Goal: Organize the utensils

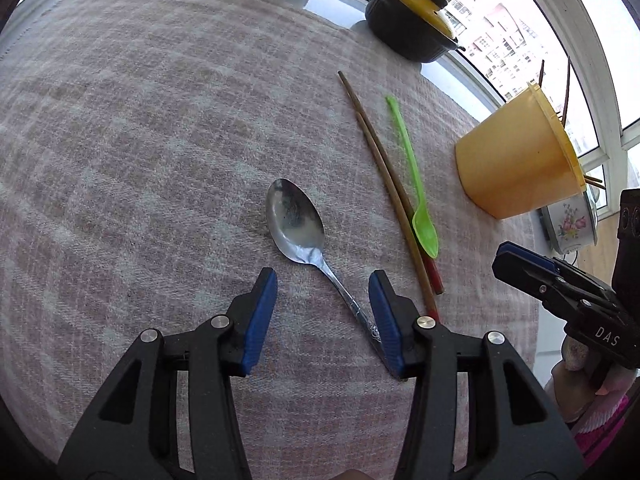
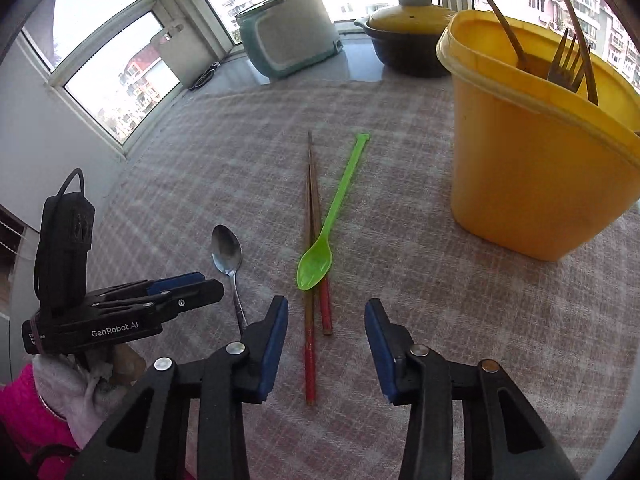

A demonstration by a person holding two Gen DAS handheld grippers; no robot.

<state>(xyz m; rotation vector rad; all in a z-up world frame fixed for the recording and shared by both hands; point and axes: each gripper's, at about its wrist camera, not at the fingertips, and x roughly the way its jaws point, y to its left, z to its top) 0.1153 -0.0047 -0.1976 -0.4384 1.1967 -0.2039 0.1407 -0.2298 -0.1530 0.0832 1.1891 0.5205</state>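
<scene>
A metal spoon [image 1: 296, 220] lies on the checked cloth, its handle running between the blue pads of my left gripper [image 1: 323, 280], which stands open around it without touching. A pair of brown chopsticks with red ends [image 2: 311, 240] and a green plastic spoon [image 2: 316, 266] lie side by side; their near ends sit between the pads of my right gripper [image 2: 326, 308], open and clear of them. The yellow tub [image 2: 536, 160] at the right holds a fork and chopsticks. The left gripper [image 2: 188, 288] also shows at the left of the right wrist view, beside the metal spoon [image 2: 227, 252].
A dark pot with a yellow lid [image 2: 408, 28] and a teal and white cooker [image 2: 290, 32] stand at the back by the windows. A floral container [image 1: 570, 224] sits behind the tub [image 1: 520, 160]. A hand in a pink sleeve [image 2: 24, 400] holds the left gripper.
</scene>
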